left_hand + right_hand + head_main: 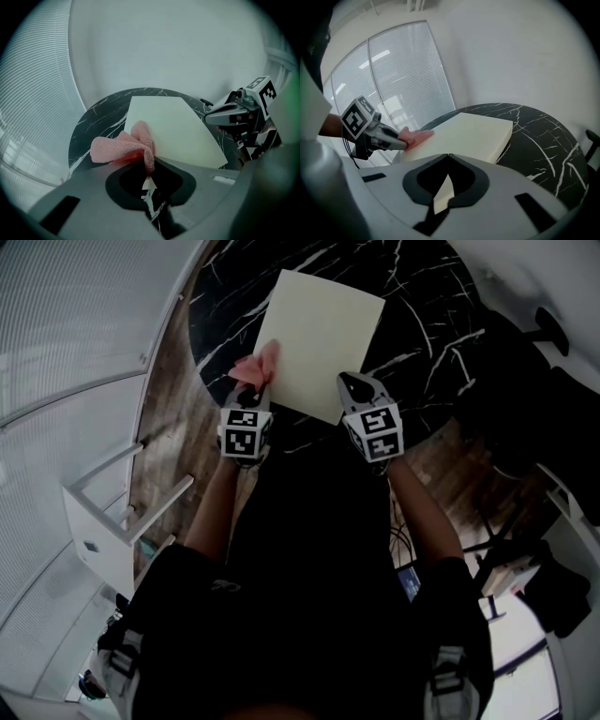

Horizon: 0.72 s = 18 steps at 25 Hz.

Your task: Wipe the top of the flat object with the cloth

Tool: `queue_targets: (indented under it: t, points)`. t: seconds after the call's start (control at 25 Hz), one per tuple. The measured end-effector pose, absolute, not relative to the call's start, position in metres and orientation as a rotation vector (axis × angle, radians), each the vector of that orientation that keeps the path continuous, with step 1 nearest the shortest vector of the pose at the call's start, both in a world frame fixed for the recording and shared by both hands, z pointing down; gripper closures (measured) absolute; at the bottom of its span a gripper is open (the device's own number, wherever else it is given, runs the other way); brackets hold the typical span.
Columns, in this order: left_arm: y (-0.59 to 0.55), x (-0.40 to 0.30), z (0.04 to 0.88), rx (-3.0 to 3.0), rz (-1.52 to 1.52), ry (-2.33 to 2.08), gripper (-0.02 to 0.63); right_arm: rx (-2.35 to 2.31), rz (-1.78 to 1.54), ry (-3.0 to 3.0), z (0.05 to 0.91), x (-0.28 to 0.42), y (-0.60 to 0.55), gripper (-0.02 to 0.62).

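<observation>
Black marble with white veins makes up the round table, and its polished look is the first worry: the cream slab lying flat on it, with its near edge close to the table's rim, would probably skate if a wiping stroke drags on it. The right gripper is over the slab's near-right corner with its jaws brought together and nothing between them. It looks placed to pin the slab, but I cannot tell whether it is actually pressing down; if it only hovers, the slab could turn or slide away. The left gripper is at the slab's near-left edge, its jaws pinched on a fold of the pink cloth. Most of the cloth bunches on and just beside that edge, not spread over the top. With so little cloth held, friction could pull it out of the jaws mid-stroke. If the bunch rolls aside, the hard jaw tips might scrape or dent the slab's surface, leaving most of the top unwiped.
</observation>
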<state>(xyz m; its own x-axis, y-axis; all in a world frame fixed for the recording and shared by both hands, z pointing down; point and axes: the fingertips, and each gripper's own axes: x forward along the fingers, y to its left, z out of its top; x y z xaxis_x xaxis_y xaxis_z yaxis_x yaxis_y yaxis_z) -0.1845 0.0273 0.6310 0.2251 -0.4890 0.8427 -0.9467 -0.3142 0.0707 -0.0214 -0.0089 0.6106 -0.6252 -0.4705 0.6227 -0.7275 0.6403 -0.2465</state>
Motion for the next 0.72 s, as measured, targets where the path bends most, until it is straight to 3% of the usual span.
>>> queue_targets:
  t: [0.72]
  points:
    - [0.035,-0.123,0.632,1.984,1.022,-1.218,0.586,0.969,0.644,-2.370,0.594,0.004,0.004,0.600]
